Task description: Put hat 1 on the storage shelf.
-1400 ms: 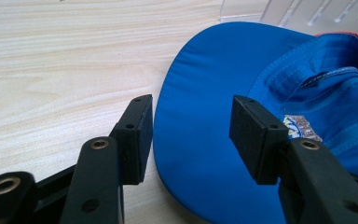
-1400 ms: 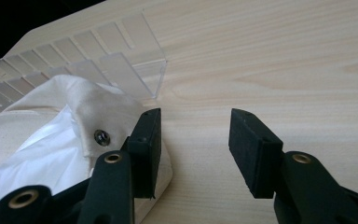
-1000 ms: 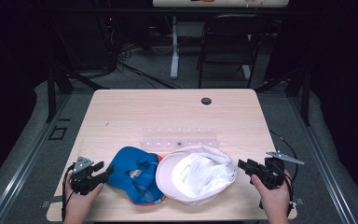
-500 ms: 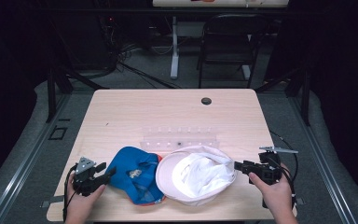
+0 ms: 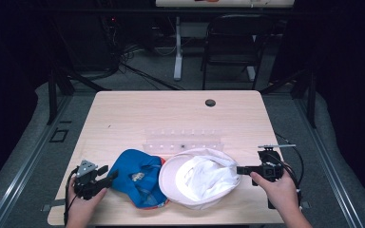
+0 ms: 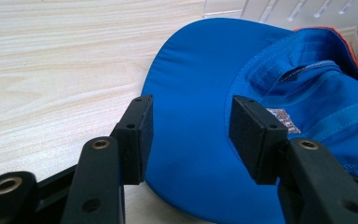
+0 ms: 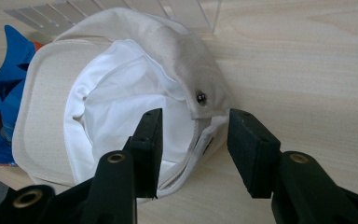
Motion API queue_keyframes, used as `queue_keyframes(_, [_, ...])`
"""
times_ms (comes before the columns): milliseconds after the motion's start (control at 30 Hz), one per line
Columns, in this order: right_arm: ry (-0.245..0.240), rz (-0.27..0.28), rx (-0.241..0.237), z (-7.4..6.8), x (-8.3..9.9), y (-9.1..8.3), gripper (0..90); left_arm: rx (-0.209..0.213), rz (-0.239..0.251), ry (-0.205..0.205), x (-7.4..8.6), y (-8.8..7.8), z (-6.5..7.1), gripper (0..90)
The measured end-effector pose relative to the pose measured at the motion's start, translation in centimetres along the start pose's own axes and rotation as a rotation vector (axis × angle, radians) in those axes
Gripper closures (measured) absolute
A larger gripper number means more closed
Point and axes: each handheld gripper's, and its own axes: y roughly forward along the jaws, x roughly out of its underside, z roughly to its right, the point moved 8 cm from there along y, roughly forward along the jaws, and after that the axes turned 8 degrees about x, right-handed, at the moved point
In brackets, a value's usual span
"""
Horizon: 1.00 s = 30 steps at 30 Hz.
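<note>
A blue cap (image 5: 135,175) lies upside down on the wooden table (image 5: 171,114), front left. My left gripper (image 5: 107,173) sits at its left side, open, with the blue brim (image 6: 191,70) between the jaws and both pads clear of it. A white cap (image 5: 199,178) lies upside down just to the right of the blue one. My right gripper (image 5: 241,169) points at its right edge. In the right gripper view the jaws have just been closing and straddle the white cap's (image 7: 121,107) rear rim by the metal snap (image 7: 200,97), with gaps still showing at both pads.
A clear plastic rack (image 5: 183,140) lies flat just behind the two caps. A dark round grommet (image 5: 210,102) sits near the table's far edge. Beyond the table stand a black chair (image 5: 233,42) and cables on the floor.
My right gripper has moved left toward the white cap and its jaws have narrowed around the rim. The left gripper and both caps have stayed put.
</note>
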Motion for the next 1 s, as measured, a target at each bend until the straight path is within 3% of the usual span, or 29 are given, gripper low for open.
queue_keyframes(133, [0.028, -0.059, 0.007, 0.2, 0.5, 0.8, 61.0, 0.009, -0.017, 0.002, 0.2, 0.1, 0.1, 50.1])
queue_keyframes(500, [0.034, -0.109, 0.042, 0.0, 0.8, 1.9, 67.5, 0.005, -0.021, 0.005, 0.2, 0.1, 0.1, 50.1])
queue_keyframes(600, [0.050, -0.097, 0.050, -0.1, 0.7, 2.2, 67.8, 0.006, -0.023, 0.007, 0.2, 0.1, 0.1, 50.1])
queue_keyframes(800, [0.040, -0.104, 0.070, -0.2, 0.7, 2.6, 68.8, 0.007, -0.022, 0.005, 0.2, 0.1, 0.1, 50.1])
queue_keyframes(1000, [0.017, -0.163, 0.084, -0.3, 0.8, 2.9, 75.3, 0.005, -0.015, 0.005, 0.1, 0.2, 0.1, 50.1])
